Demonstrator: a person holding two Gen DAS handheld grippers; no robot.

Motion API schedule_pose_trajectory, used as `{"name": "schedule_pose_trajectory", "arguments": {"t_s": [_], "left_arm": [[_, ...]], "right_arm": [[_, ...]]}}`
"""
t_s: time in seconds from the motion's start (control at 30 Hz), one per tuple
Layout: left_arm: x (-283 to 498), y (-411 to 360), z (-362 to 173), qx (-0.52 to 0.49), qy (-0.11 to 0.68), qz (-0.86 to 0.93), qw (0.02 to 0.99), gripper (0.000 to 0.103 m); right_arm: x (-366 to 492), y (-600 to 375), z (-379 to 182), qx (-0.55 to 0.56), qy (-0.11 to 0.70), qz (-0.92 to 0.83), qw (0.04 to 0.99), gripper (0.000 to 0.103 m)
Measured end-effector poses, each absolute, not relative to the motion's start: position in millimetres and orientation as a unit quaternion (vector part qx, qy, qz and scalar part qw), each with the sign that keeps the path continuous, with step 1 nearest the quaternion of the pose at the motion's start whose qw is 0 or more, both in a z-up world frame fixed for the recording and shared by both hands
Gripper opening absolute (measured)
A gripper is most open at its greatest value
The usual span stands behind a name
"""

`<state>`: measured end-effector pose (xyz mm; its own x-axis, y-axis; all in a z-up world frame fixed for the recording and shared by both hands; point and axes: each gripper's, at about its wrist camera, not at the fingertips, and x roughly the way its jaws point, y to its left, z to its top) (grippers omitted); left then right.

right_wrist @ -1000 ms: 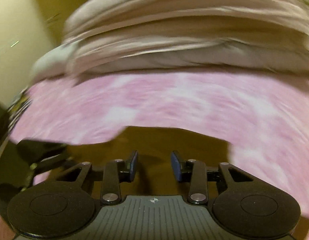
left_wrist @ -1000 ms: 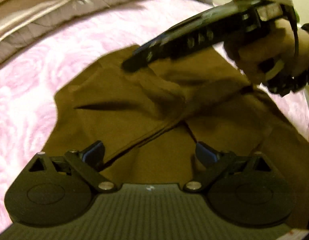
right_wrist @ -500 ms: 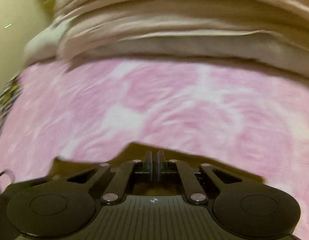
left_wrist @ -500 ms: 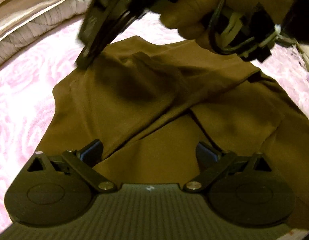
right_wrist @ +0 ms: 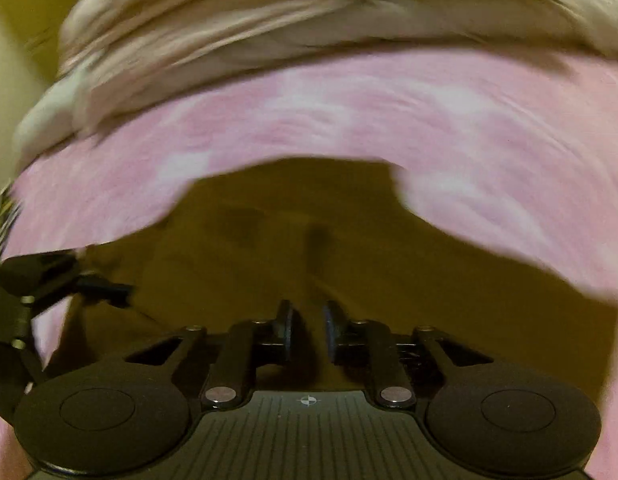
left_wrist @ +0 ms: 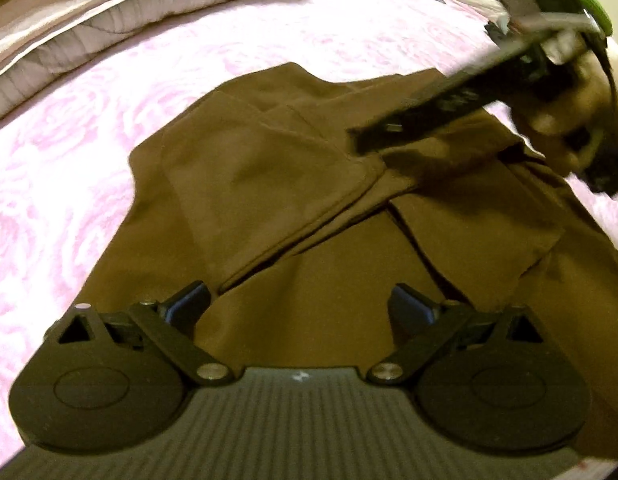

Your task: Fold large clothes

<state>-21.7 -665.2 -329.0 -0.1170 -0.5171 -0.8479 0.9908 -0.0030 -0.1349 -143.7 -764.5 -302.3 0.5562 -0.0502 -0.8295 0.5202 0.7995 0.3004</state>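
While the left tongs (left_wrist: 299,308) are hanging wide open low in the left wrist view, with nothing between their blue pads, the brown garment (left_wrist: 269,200) is lying spread beneath them on the pink bed cover (left_wrist: 61,160). One folded flap is crossing the middle of the cloth on a diagonal, and a second panel is overlapping it toward the right, where the garment is running out of the picture. Farther off, the right tongs (left_wrist: 359,140) are reaching in from the upper right over the cloth, blurred, so whether their tips are touching the fabric is hard to tell. A hand (left_wrist: 565,112) is gripping their handle, smeared by motion and partly cut off by the edge. In the right wrist view, those tongs are opening, a narrow gap showing between the pads and no cloth pinched there; the garment under them is dark and soft-edged. Beyond the pink cover, beige quilted bedding (left_wrist: 89,28) is piled along the far side, its folds streaked in the right view.
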Motion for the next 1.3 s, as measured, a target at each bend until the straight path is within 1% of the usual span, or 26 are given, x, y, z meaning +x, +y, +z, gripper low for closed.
{"name": "schedule_pose_trajectory", "arguments": {"t_s": [0.07,0.1,0.13,0.17,0.2,0.23,0.3,0.37,0.4,0.43,0.5,0.57,0.7,0.87,1.03,1.3], "left_arm": [[-22.0,-661.8,-323.1,0.302,0.387,-0.631,0.601,0.095],[-22.3,-659.4,-319.7,0.299,0.387,-0.629,0.604,0.095],[-23.5,-658.2,-316.5,0.296,0.386,-0.627,0.608,0.095],[-26.1,-656.5,-313.9,0.296,0.387,-0.624,0.611,0.095],[-28.6,-655.3,-311.6,0.297,0.388,-0.62,0.614,0.095],[-31.5,-654.5,-309.6,0.301,0.389,-0.613,0.618,0.095],[-39.4,-650.8,-303.3,0.309,0.397,-0.591,0.63,0.095],[-44.2,-644.6,-295.9,0.307,0.409,-0.564,0.648,0.096],[-47.4,-640.2,-291.5,0.306,0.416,-0.55,0.657,0.096],[-51.5,-634.4,-286.9,0.305,0.424,-0.535,0.664,0.096],[-62.5,-620.4,-276.8,0.305,0.44,-0.507,0.676,0.096],[-74.0,-608.0,-266.4,0.302,0.454,-0.487,0.682,0.099],[-105.0,-578.1,-239.7,0.306,0.468,-0.458,0.691,0.101],[-139.2,-546.0,-206.7,0.295,0.482,-0.421,0.71,0.102],[-165.5,-512.3,-179.6,0.27,0.494,-0.386,0.731,0.102],[-180.9,-473.5,-162.0,0.293,0.491,-0.389,0.723,0.102]], "right_arm": [[-164.1,-762.7,-295.4,0.286,0.417,-0.186,0.842,0.02],[-171.2,-759.7,-293.3,0.292,0.41,-0.186,0.844,0.025],[-174.4,-756.9,-293.4,0.293,0.41,-0.184,0.844,0.034],[-176.4,-753.5,-294.7,0.294,0.417,-0.179,0.841,0.039],[-178.6,-750.6,-298.7,0.295,0.427,-0.172,0.838,0.042],[-182.5,-749.7,-300.2,0.292,0.432,-0.17,0.836,0.042],[-192.1,-750.1,-294.3,0.299,0.427,-0.181,0.834,0.042],[-207.4,-747.0,-283.3,0.311,0.424,-0.192,0.829,0.046],[-217.0,-742.3,-275.0,0.312,0.425,-0.194,0.827,0.05],[-230.1,-738.1,-266.9,0.31,0.428,-0.195,0.826,0.055],[-250.7,-727.3,-250.1,0.313,0.438,-0.201,0.819,0.063],[-271.0,-716.3,-235.8,0.322,0.449,-0.2,0.809,0.065],[-309.4,-694.1,-204.1,0.329,0.467,-0.2,0.796,0.067],[-341.6,-671.9,-172.1,0.324,0.484,-0.177,0.793,0.068],[-350.5,-646.0,-145.6,0.288,0.503,-0.145,0.802,0.069],[-351.6,-603.2,-131.2,0.262,0.549,-0.146,0.78,0.069]]}}
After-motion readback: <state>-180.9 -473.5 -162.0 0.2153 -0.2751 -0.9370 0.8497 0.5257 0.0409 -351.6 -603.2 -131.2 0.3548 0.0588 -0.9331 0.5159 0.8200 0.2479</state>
